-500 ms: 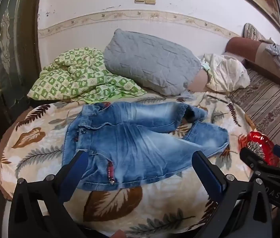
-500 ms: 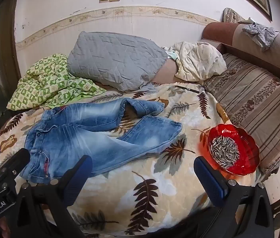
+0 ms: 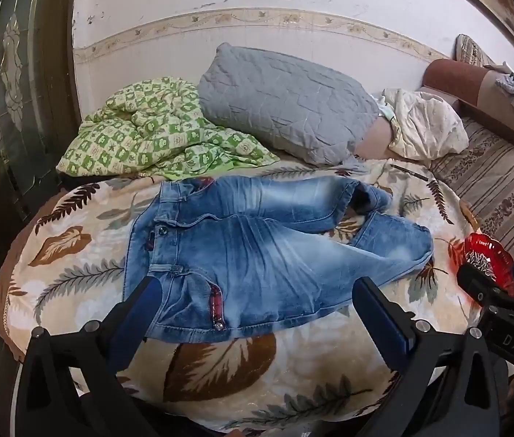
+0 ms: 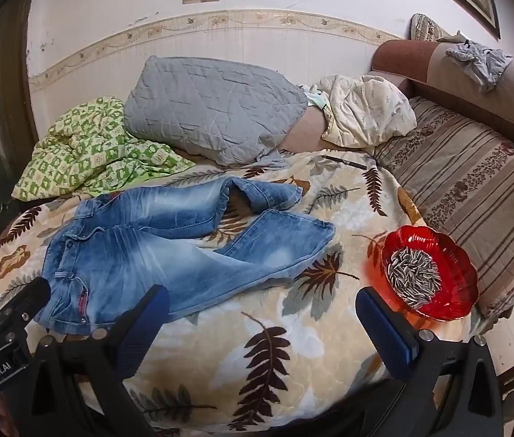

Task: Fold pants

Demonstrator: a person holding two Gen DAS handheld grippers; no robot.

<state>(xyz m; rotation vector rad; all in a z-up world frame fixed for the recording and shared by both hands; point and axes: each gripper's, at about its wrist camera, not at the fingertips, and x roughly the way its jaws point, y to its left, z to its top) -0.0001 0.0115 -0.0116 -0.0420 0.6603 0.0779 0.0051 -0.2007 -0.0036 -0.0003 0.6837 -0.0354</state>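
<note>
From the left wrist, the left tool (image 3: 257, 313) stood wide and empty over the near hip of the jeans (image 3: 257, 255), which lay unfolded at centre on the leaf-print blanket (image 3: 75, 247).

From the right wrist, the right tool (image 4: 262, 315) was wide too, jeans at ten o'clock. The red dish of seeds (image 4: 430, 271) at two o'clock could tip if a swung leg dragged the blanket.

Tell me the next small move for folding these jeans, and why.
Probably bring the left hand-held gripper down onto the waistband corner of the jeans. Both it and the right hand-held gripper are open and empty, hovering above the leaf-print blanket, and the jeans lie unfolded, legs splayed, the far leg's end doubled back.
</note>
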